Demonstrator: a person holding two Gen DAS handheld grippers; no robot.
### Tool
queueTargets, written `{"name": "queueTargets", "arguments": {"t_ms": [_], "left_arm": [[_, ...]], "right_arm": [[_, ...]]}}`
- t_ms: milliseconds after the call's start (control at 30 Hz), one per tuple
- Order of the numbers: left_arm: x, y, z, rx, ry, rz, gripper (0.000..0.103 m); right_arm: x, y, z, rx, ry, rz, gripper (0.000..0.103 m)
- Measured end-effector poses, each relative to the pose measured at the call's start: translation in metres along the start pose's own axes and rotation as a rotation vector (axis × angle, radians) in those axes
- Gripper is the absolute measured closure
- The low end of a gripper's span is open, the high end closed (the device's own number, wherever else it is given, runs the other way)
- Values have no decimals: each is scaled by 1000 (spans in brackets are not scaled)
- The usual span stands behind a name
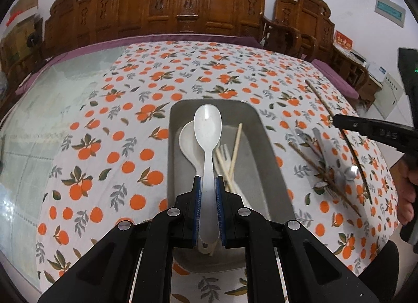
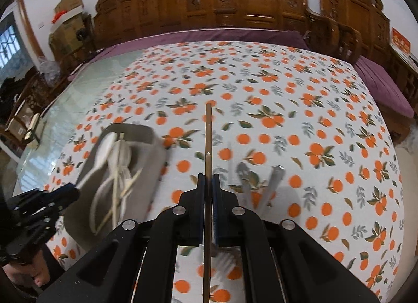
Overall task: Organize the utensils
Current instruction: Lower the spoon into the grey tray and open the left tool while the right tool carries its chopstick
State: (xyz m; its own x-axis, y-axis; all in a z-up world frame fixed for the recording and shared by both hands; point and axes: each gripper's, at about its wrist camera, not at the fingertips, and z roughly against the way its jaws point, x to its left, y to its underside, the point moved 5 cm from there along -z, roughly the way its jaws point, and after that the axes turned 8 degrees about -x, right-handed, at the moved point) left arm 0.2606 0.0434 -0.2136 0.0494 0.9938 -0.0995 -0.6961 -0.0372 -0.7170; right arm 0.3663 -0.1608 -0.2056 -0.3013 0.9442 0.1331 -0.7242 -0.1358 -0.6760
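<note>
- The left hand-held gripper point(image 1: 208, 185) is clenched on the handle of a white spoon point(image 1: 208, 130), its blue pads pressing both sides of the handle.
- The spoon's bowl points to 12 o'clock and hangs over a grey tray point(image 1: 263, 135) on the bench point(image 1: 109, 120), which is covered by a cloth printed with oranges.
- In the tray lie a second pale spoon point(image 1: 186, 141), pale chopsticks point(image 1: 236, 146) and what looks like a white fork point(image 1: 222, 154); the fork is partly hidden.
- The right hand-held gripper point(image 2: 208, 180) is clenched on a brown chopstick point(image 2: 208, 130), which runs straight between the pads toward 12 o'clock, its tip over the cloth.
- In the right wrist view the tray point(image 2: 156, 156) sits at about 9 o'clock from that gripper, with the left gripper point(image 2: 65, 193) at its near end holding the white spoon point(image 2: 104, 151).
- At 3 o'clock of the tray in the left wrist view, loose utensils point(image 1: 337, 172) lie on the cloth: dark chopsticks crossed over metal pieces; the right gripper point(image 1: 339, 120) hangs above them.
- In the right wrist view, blurred metal utensils point(image 2: 261, 185) lie on the cloth just at 2 o'clock of the gripper; what kinds they are I cannot tell.
- A carved wooden bench seat point(image 1: 183, 10) with a purple cushion stands beyond the far edge.
</note>
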Motion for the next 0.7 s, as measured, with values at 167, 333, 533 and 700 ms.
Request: {"name": "queueTargets", "arguments": {"t_ms": [167, 333, 533, 700], "left_arm": [[4, 7, -11, 27, -15, 10, 93], [3, 11, -17, 45, -12, 11, 93], [2, 6, -11, 25, -3, 10, 90], [6, 0, 1, -13, -18, -2, 76]], "right_arm": [[21, -2, 4, -6, -38, 24, 97], [38, -3, 7, -12, -76, 40, 97], [59, -2, 13, -21, -129, 57, 97], [75, 0, 14, -19, -156, 73, 97]]}}
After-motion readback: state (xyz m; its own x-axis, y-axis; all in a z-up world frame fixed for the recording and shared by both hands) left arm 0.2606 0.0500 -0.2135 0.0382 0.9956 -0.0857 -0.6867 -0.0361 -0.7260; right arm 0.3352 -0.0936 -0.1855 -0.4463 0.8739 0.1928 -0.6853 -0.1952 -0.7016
